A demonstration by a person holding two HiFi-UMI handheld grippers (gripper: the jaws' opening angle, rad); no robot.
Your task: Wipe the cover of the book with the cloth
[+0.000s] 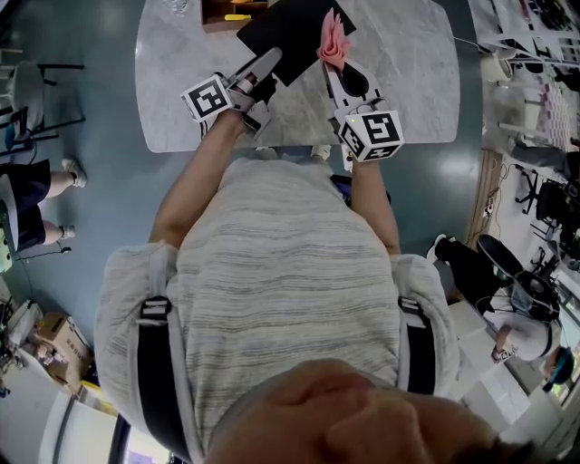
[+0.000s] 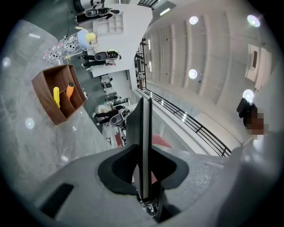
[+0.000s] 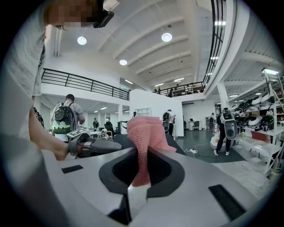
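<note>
A black book point(image 1: 290, 32) is held up off the marble table point(image 1: 399, 82), seen edge-on in the left gripper view as a thin dark slab point(image 2: 144, 146). My left gripper point(image 1: 268, 65) is shut on the book's near edge. To its right, my right gripper point(image 1: 333, 63) is shut on a pink knitted cloth point(image 1: 334, 38) that rests against the book's right side. In the right gripper view the cloth point(image 3: 144, 142) stands up between the jaws, with the left gripper point(image 3: 88, 146) and the dark cover behind it.
A wooden box point(image 2: 60, 93) with a yellow and an orange item stands on the table's far side, also at the top edge of the head view point(image 1: 227, 13). Cluttered shelves point(image 1: 535, 63) line the right. People stand far off in the hall.
</note>
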